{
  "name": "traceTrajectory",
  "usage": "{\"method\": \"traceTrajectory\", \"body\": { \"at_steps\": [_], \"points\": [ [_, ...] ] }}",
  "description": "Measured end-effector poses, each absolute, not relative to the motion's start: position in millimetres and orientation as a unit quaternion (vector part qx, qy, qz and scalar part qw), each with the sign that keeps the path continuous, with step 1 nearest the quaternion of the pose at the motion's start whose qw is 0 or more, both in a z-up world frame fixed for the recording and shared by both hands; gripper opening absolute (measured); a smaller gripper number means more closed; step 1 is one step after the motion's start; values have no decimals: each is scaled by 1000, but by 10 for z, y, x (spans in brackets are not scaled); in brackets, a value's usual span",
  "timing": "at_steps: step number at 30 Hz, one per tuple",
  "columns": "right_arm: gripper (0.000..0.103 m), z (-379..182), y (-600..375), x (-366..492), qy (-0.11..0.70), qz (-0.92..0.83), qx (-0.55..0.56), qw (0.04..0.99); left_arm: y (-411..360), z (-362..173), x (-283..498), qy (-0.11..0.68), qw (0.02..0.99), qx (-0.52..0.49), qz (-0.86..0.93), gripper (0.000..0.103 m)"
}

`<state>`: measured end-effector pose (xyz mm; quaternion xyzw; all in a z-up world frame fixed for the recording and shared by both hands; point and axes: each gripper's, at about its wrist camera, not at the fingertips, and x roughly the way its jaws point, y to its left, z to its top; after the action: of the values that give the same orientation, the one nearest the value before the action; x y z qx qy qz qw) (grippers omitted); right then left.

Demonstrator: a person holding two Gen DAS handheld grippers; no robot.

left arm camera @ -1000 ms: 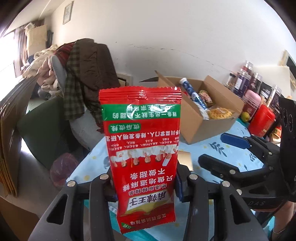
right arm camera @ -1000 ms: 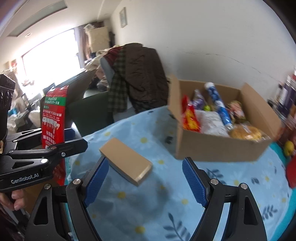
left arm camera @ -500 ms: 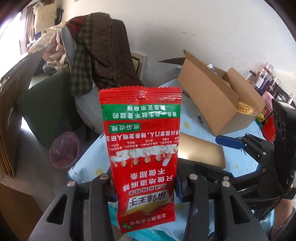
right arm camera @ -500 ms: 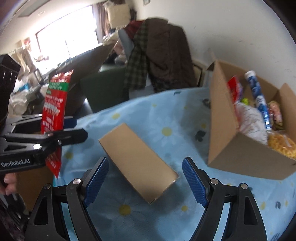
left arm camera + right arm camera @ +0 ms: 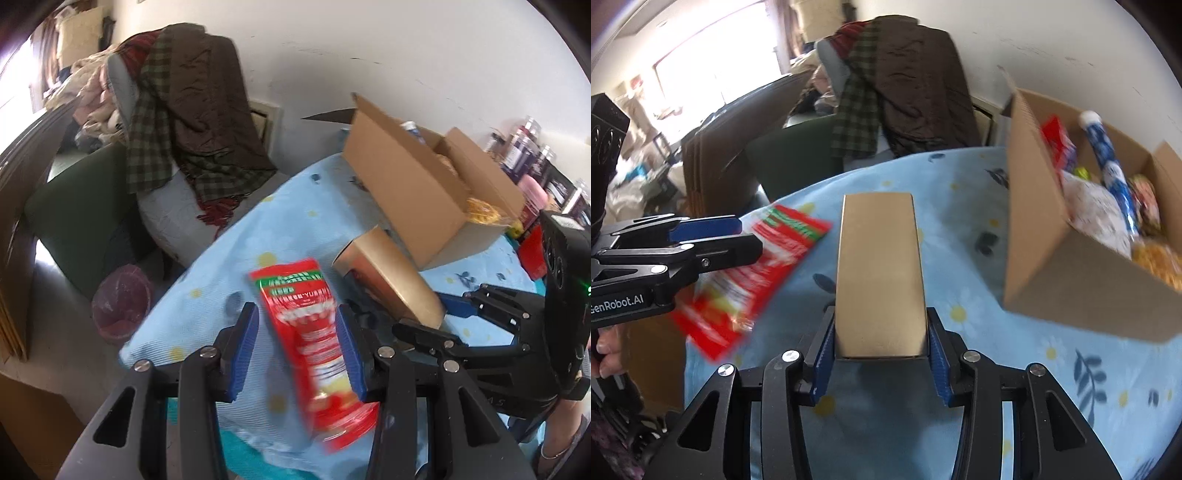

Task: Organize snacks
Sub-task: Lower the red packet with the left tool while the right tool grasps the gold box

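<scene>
You see a glossy red plastic packet, a small box with a smooth golden sheen, a matt brown corrugated cardboard carton, and a soft ribbed blue cloth with printed daisies covering the surface.

The red packet is motion-blurred, so its print is unreadable, and whether the left gripper presses it cannot be told. The gold box's near end is hidden between the right gripper's pads. The carton runs off the right edge; its snacks are smeared. A hand is cut off at left.
</scene>
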<state>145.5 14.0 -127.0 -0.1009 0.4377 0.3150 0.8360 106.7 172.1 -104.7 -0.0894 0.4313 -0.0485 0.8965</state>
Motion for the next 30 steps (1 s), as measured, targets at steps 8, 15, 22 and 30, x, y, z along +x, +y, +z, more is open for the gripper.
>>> {"method": "traceTrajectory", "body": {
  "at_steps": [8, 15, 22, 30],
  "points": [
    [44, -1245, -341, 1232, 450, 263, -71, 850, 1409, -1202, 1167, 460, 880, -95, -69, 43],
    [44, -1203, -650, 1029, 444, 210, -68, 868, 1233, -1298, 1276, 490, 865, -95, -61, 43],
    [44, -1231, -813, 886, 437, 171, -86, 879, 1058, -1375, 1410, 514, 851, -98, -48, 78],
    [44, -1250, -941, 830, 432, 153, -79, 885, 858, -1434, 1528, 500, 864, -59, -23, 91]
  ]
}}
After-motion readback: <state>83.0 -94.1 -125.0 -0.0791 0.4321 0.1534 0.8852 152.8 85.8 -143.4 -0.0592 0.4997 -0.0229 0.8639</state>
